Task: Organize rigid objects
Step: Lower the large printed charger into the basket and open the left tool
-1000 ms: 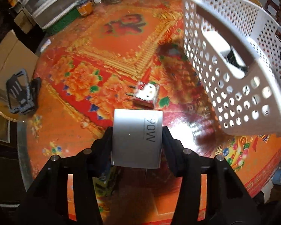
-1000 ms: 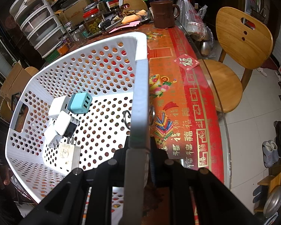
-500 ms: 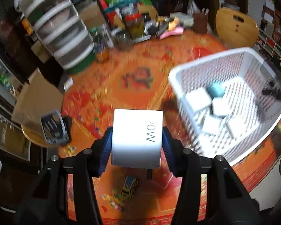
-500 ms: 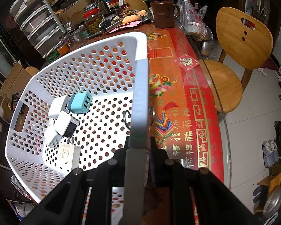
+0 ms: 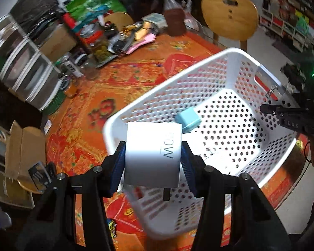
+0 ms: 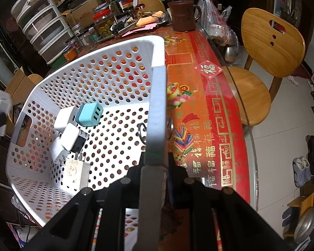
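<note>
My left gripper [image 5: 153,160] is shut on a white cube charger [image 5: 152,154], held in the air above the near rim of the white perforated basket [image 5: 230,96]. Inside the basket lies a teal charger [image 5: 188,120]. The right wrist view shows my right gripper [image 6: 155,173] shut on the basket's rim [image 6: 157,108], tilting it. At the basket's low side rest the teal USB charger [image 6: 90,114] and several white chargers [image 6: 72,137]. The held white charger [image 6: 1,104] shows at that view's far left edge.
A red and orange patterned cloth [image 5: 123,83] covers the round table. Jars, drawers [image 6: 44,33] and clutter crowd the far side, with a brown mug [image 6: 183,15]. A wooden chair [image 6: 270,44] stands to the right. A small toy car [image 5: 112,228] lies below the left gripper.
My left gripper has risen from the table with the white charger and swung over toward the basket. The right gripper and basket have stayed still.
</note>
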